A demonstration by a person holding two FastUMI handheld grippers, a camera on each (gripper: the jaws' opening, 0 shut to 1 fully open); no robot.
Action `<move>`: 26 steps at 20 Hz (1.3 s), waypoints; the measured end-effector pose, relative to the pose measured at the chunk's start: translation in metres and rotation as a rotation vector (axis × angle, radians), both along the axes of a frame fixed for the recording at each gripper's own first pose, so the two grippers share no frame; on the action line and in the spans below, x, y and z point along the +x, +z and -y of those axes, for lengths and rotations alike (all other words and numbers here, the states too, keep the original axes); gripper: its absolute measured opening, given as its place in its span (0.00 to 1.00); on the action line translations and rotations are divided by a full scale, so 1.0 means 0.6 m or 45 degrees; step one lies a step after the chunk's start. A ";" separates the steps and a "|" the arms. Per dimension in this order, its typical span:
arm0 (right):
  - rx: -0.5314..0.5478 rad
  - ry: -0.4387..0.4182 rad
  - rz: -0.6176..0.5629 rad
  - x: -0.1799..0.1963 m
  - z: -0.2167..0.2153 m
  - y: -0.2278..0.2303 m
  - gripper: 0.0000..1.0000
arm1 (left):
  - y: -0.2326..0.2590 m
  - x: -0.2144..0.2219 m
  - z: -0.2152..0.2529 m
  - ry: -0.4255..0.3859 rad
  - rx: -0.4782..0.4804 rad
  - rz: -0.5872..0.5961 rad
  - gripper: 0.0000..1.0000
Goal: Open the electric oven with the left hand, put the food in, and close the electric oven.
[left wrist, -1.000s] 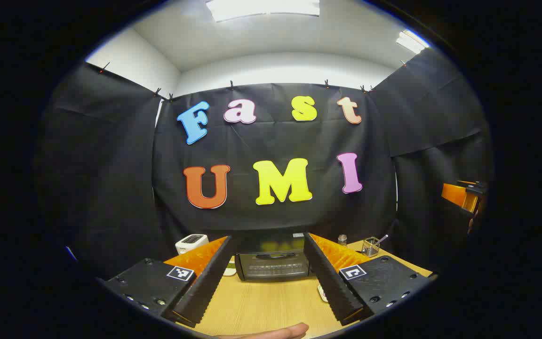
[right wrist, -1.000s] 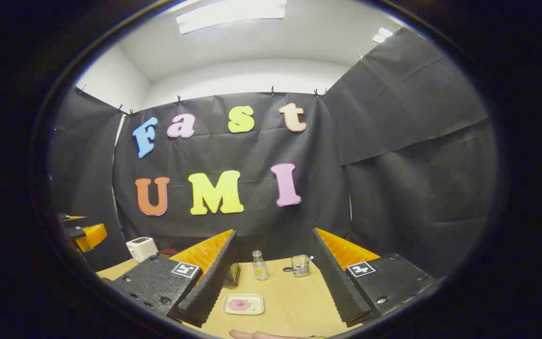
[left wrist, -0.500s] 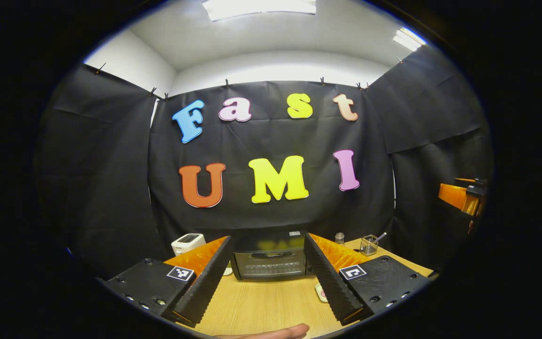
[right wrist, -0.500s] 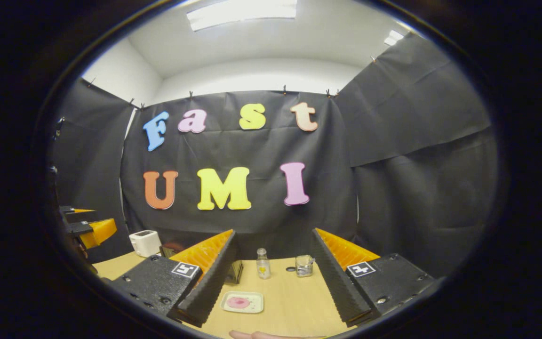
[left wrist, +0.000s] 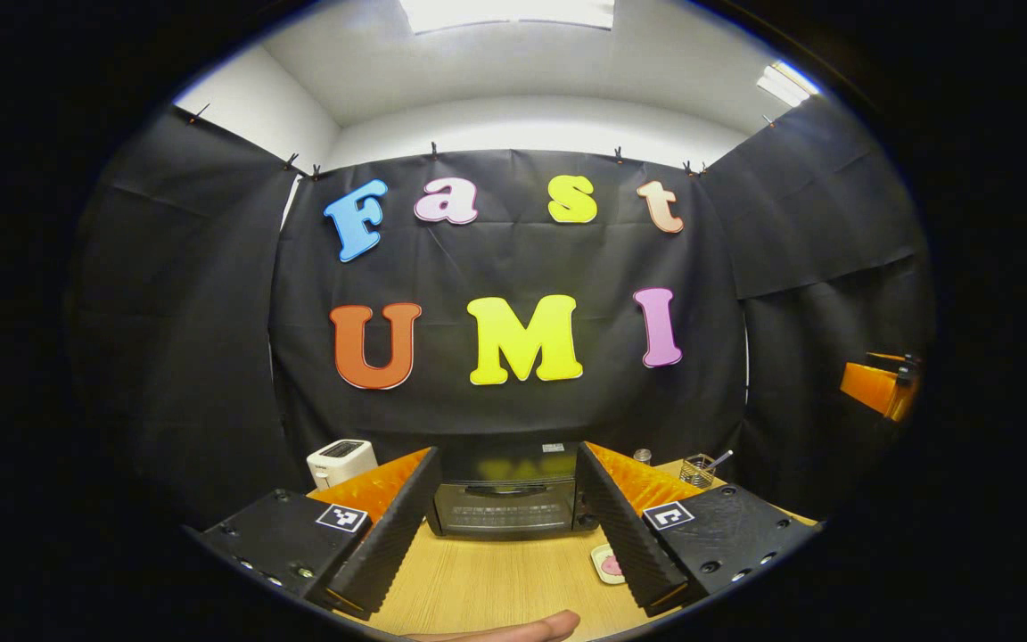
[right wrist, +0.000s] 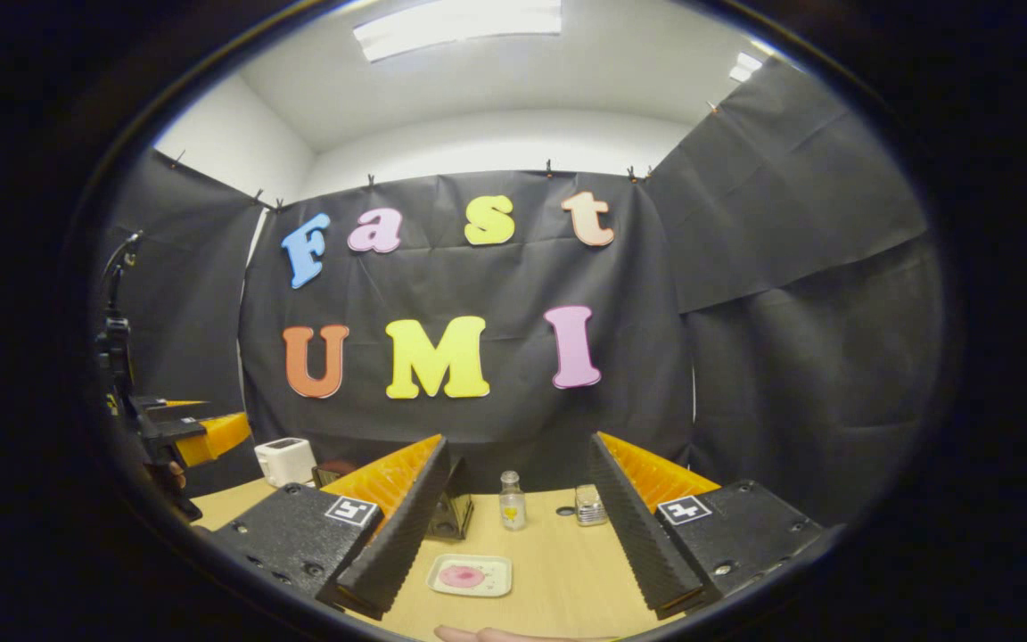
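Oven (left wrist: pixel 505 508) door shut; its small top label (left wrist: pixel 553 448) seems unreadable.

No word or number can be read on any object here. Each gripper carries square black-and-white coded markers, not text: two on the left gripper (left wrist: pixel 505 448) and two on the right gripper (right wrist: pixel 518 440), one per finger base. The electric oven (left wrist: pixel 505 508) at the far side has a small pale sticker (left wrist: pixel 554 446) on top, too small to read.
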State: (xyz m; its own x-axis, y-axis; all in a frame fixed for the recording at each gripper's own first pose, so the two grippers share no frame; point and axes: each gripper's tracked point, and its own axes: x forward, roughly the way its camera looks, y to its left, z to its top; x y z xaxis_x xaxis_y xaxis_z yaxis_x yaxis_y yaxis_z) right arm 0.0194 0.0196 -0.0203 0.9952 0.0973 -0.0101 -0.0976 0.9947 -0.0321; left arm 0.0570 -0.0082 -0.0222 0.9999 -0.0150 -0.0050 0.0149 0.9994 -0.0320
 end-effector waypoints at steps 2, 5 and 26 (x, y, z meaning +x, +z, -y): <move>0.002 0.005 0.001 0.008 0.001 -0.007 0.96 | -0.021 0.032 0.000 0.003 0.009 -0.034 0.96; 0.008 0.001 -0.006 0.022 0.006 -0.019 0.96 | -0.060 0.086 0.007 -0.018 0.001 -0.101 0.96; -0.046 -0.070 -0.138 0.121 0.087 -0.145 0.96 | -0.336 0.410 0.040 -0.083 -0.011 -0.562 0.97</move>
